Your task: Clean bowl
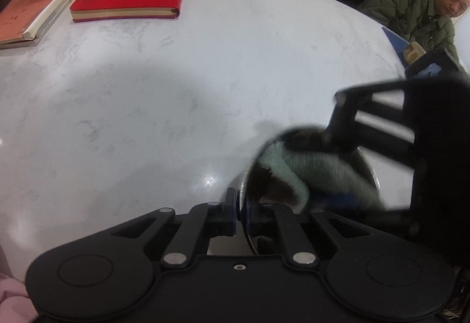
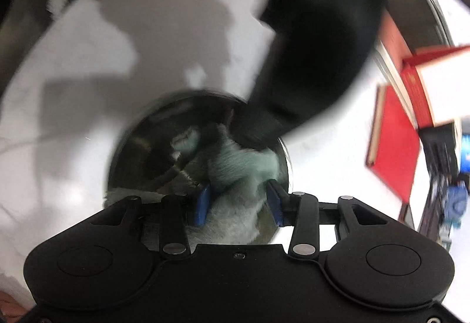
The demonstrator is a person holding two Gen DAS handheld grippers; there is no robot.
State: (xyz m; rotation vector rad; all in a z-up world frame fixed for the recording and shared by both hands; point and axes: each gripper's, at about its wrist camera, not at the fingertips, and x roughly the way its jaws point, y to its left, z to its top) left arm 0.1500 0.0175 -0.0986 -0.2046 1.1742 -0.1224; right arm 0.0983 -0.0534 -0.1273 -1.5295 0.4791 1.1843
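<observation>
Marble table (image 1: 147,88): left fingers (image 1: 232,214) pinch bowl (image 2: 141,146) rim; right fingers (image 2: 202,205) grip cloth (image 2: 241,167) inside.

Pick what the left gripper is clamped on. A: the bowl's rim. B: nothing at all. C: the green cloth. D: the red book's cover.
A: the left gripper is closed on the metal bowl's rim, while the right gripper holds the green cloth inside it.

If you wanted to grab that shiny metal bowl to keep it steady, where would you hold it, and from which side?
By its thin rim, coming from above at a slant with one finger inside the wall and one outside. The shiny metal bowl is round and smooth, so only the upright edge offers a pinch. The left gripper is shut on the rim that way, on the side away from the pale green fluffy cloth, which the right gripper holds.
</observation>
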